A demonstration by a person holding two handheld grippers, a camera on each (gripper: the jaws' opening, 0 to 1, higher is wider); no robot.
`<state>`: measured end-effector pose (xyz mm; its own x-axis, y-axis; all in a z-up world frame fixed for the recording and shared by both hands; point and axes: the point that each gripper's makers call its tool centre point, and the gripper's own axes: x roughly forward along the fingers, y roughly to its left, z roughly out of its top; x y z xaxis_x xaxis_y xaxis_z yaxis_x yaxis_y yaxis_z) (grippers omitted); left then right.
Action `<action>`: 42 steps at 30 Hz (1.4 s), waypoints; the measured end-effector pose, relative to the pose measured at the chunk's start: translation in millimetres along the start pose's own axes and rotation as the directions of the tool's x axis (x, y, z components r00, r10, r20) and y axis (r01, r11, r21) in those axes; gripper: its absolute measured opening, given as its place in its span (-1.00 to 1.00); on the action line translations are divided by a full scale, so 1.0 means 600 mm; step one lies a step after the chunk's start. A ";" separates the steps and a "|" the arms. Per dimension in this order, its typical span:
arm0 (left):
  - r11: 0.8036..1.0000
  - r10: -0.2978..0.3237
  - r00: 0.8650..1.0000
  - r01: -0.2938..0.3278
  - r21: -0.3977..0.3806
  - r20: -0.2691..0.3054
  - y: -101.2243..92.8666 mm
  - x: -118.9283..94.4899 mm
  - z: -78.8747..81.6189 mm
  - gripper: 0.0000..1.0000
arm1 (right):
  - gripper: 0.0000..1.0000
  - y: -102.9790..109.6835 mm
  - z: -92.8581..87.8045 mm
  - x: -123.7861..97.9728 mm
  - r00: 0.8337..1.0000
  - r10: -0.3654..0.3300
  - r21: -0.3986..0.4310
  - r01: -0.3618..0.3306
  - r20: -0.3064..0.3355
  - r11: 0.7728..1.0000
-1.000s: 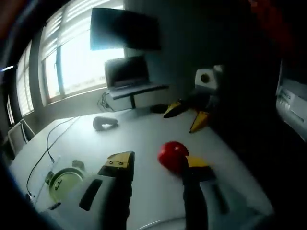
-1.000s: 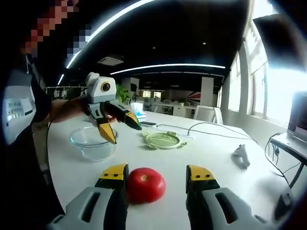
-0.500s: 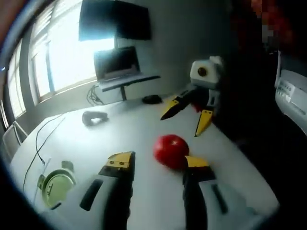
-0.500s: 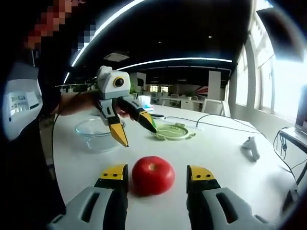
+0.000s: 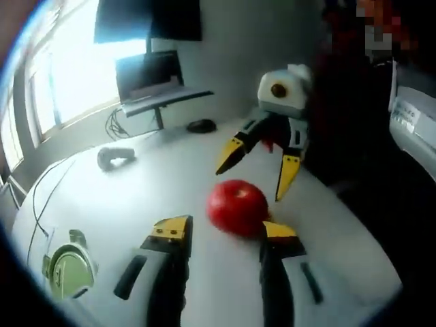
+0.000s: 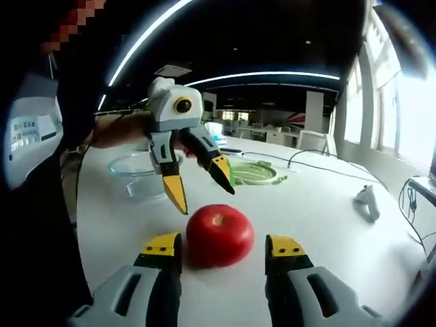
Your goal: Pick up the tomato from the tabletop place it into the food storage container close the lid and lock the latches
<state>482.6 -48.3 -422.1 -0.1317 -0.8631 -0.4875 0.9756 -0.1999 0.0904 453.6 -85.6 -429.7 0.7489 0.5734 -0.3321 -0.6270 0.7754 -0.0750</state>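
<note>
My right gripper [image 6: 223, 246] is wide open and empty, one jaw either side of the tomato [image 6: 219, 234] on the white table [image 6: 327, 225], lined up to close on it. My left gripper [image 6: 201, 185] hovers just beyond, jaws spread, holding nothing. Farther back sits the clear container [image 6: 139, 172], apparently empty, with its green lid [image 6: 253, 172] lying off beside it.

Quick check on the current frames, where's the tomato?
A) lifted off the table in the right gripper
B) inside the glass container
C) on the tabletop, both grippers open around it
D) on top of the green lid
C: the tomato sits on the white tabletop, between the open jaws of the right gripper, with the left gripper open just beyond it; the glass container stands empty behind.
</note>
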 end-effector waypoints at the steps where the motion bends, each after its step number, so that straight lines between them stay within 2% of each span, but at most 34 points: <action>1: 1.000 -0.013 1.000 0.013 0.000 -0.006 -0.003 0.002 -0.002 -0.37 | -0.12 0.002 -0.004 0.003 1.000 0.008 -0.001 -0.008 -0.007 1.000; 7: 0.999 -0.047 0.998 0.047 0.005 -0.035 -0.006 0.019 -0.014 -0.37 | -0.14 0.004 -0.014 0.013 0.999 0.028 -0.005 -0.028 -0.025 1.000; 21: 0.996 -0.092 0.995 0.093 0.010 -0.045 -0.013 0.034 -0.027 -0.42 | -0.25 0.011 -0.034 0.032 0.996 0.067 -0.003 -0.067 -0.056 0.998; 33: 0.995 -0.092 0.994 0.095 0.037 -0.058 -0.014 0.034 -0.026 -0.43 | -0.26 0.012 -0.028 0.033 0.995 0.078 0.002 -0.078 -0.063 0.997; 42: 0.996 -0.093 0.994 0.093 -0.004 -0.058 -0.011 0.034 -0.025 -0.44 | -0.27 0.013 -0.018 0.029 0.995 0.085 0.008 -0.084 -0.051 0.996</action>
<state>476.0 -57.4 -445.8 -0.2113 -0.8123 -0.5436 0.9598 -0.2775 0.0417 459.4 -72.3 -446.4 0.6811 0.6227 -0.3851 -0.6862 0.7263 -0.0393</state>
